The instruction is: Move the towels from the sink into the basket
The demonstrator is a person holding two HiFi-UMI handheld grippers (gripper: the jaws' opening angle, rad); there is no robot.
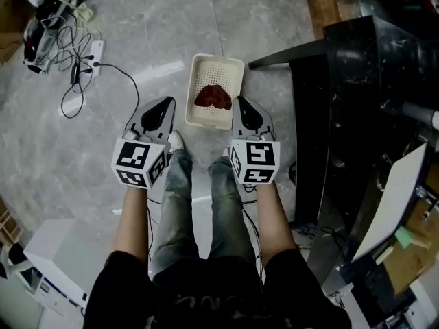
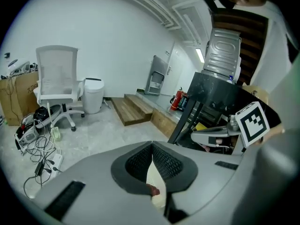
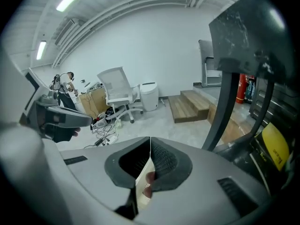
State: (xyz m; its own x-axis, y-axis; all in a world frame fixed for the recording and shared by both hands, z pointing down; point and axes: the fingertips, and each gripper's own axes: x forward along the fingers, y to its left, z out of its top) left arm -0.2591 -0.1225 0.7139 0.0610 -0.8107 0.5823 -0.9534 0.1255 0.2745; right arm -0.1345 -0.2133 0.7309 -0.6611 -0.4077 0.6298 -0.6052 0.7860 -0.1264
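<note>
A white perforated basket (image 1: 199, 66) stands on the grey floor in front of the person's feet, with a dark red towel (image 1: 213, 96) lying in it. My left gripper (image 1: 167, 101) hangs above the basket's left side and my right gripper (image 1: 242, 101) above its right side. Both point forward and down, and neither touches the basket. In the left gripper view the left gripper (image 2: 152, 146) has its pads tip to tip with nothing held; a sliver of basket (image 2: 155, 176) and towel (image 2: 153, 189) shows below. The right gripper (image 3: 150, 141) is shut and empty too.
A black counter (image 1: 357, 74) rises at the right, close to the right arm. Cables and a power strip (image 1: 94, 52) lie on the floor at the upper left. A white office chair (image 2: 57, 83), a white bin (image 2: 93, 95) and low wooden steps (image 2: 136, 108) stand further off.
</note>
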